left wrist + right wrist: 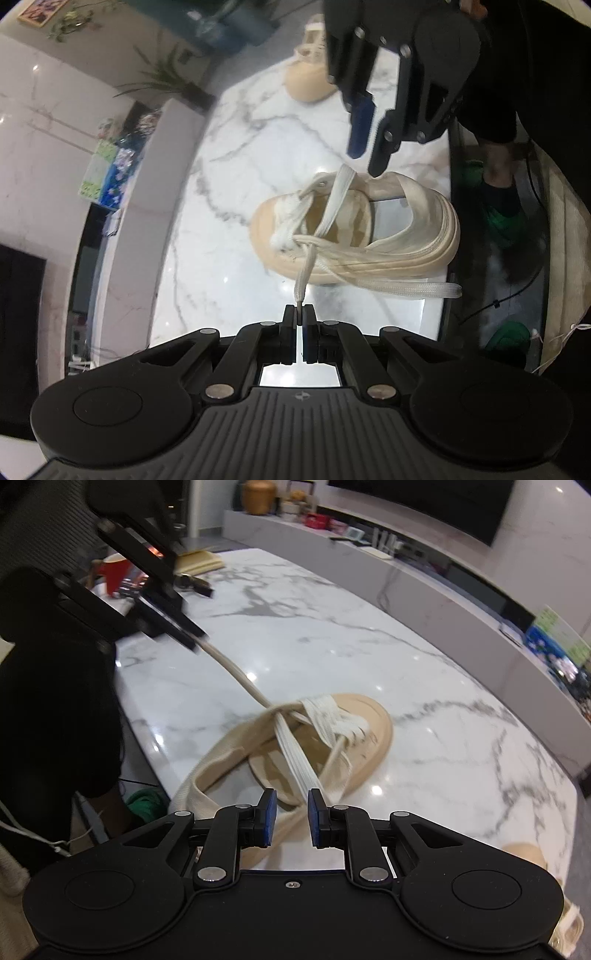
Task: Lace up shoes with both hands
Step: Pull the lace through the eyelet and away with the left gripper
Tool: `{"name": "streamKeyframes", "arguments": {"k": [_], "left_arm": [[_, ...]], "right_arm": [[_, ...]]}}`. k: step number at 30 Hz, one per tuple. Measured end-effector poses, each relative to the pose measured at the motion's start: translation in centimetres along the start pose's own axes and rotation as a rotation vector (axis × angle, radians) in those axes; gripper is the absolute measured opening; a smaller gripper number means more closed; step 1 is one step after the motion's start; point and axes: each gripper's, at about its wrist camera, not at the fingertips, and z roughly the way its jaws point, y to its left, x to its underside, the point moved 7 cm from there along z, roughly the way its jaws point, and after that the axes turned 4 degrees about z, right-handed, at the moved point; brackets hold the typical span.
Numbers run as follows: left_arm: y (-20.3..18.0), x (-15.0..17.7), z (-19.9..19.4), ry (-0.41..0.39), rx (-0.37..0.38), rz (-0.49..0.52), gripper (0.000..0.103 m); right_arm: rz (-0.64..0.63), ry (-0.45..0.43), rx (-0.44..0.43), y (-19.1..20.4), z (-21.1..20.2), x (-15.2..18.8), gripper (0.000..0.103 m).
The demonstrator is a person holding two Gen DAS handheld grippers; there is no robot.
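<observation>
Lace (302, 282) pinched in left gripper (299, 314); right gripper (291, 810) seemingly loose around another strand

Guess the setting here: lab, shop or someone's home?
Most likely a home living room. A dark TV screen hangs on the wall above a long low console cluttered with small items, and a houseplant stands beyond the marble table.

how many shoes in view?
2. Cream canvas lace-up shoe mid-table between the grippers; second cream shoe at the marble table's far end, partly hidden behind the right gripper.
</observation>
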Motion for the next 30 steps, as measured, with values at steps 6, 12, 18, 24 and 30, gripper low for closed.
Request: {"name": "streamKeyframes", "arguments": {"k": [6,12,18,24,30], "left_arm": [[0.1,0.8,-2.5,0.026,-0.049,-0.013,0.002],[0.2,1.5,-4.1,0.039,-0.08,-0.022,0.002],[1.3,1.9,-5.5,0.054,-0.137,-0.044,0.002],[2.1,2.3,-5.3,0.079,-0.157,-0.062,0.002],[1.1,2.7,-3.5,0.096,-0.08,-0.067,0.002]], "right_arm": [[-0.001,-0.002,0.031,0.3,0.0,0.3,0.016],[-0.026,-0.011,0.032,1.0,-0.4,0.2,0.016],[-0.043,-0.021,0.027,1.6,-0.6,-0.4,0.016],[-0.055,-0.031,0.009,2.1,-0.6,-0.7,0.016],[-0.053,-0.031,0.007,1.9,-0.5,-0.8,0.016]]}}
